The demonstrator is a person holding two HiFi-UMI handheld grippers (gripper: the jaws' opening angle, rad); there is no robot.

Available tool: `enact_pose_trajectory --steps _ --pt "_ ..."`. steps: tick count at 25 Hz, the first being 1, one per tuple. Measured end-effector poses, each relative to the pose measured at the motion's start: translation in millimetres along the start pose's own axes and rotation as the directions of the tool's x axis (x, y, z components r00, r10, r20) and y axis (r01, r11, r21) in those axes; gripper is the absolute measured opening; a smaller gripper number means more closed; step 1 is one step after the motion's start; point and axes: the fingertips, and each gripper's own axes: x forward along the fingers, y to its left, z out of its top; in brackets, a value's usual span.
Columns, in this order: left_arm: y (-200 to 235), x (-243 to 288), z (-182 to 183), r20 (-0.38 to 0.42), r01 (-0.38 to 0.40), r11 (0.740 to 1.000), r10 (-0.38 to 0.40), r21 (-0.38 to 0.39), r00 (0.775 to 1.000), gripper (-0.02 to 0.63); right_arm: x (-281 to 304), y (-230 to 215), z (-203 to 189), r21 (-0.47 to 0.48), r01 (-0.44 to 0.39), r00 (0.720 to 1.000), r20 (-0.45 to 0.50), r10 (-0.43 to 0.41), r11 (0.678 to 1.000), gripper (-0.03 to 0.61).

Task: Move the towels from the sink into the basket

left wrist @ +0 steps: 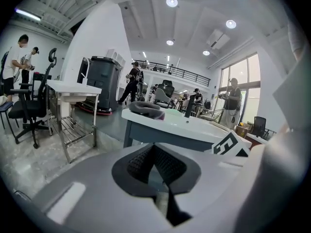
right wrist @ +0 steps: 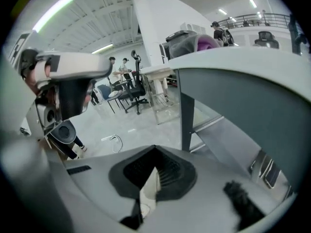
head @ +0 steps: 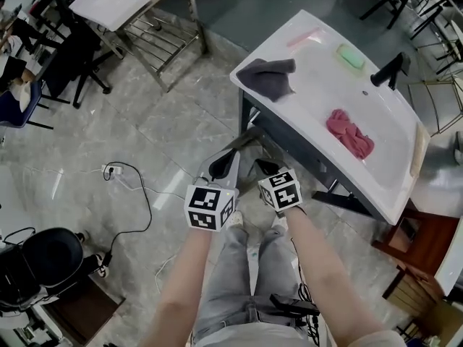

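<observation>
Floor [head: 145,121] lies open left of the sink [head: 318,85], just off whose near edge the left hand-held gripper [head: 224,163] and right hand-held gripper [head: 264,166] hang side by side, both clenched empty, tilted downward; grey towel [head: 269,76] drapes its left corner, pink towel [head: 349,133] lies mid-basin.

Your head camera looks steeply down on the sink [head: 318,78], while your left gripper [head: 223,163] and right gripper [head: 265,168] cameras see that same sink from low, close by.
</observation>
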Motion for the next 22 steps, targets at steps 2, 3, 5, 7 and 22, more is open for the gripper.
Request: enact_pose_trajectory --steps 2,3,5,7,22 --pt "-4.2 0.0 5.1 -0.002 0.003 1.0 -0.003 -0.001 1.0 0.005 -9.5 1.2 8.4 -0.005 -0.004 1.0 0.019 0.004 1.0 0.017" --pt "-6.6 -0.3 8.0 -0.001 0.008 1.0 -0.008 0.001 1.0 0.005 -14.5 1.9 12.8 -0.005 -0.005 1.0 0.029 0.005 1.0 0.017" --pt "-11.4 -0.9 14.2 0.002 0.017 1.0 -0.017 -0.001 1.0 0.005 -24.9 4.2 21.3 -0.006 -0.009 0.999 0.048 0.009 1.0 0.017" --pt "-15.3 -1.8 20.5 0.001 0.02 1.0 -0.02 0.0 1.0 0.005 -36.0 6.9 29.2 -0.012 -0.013 0.998 0.063 0.014 1.0 0.017" --pt "-57.2 -19.3 72.7 0.056 0.047 0.997 -0.051 0.063 0.997 0.005 -123.5 13.9 79.3 -0.069 0.023 0.981 0.193 -0.009 0.997 0.017"
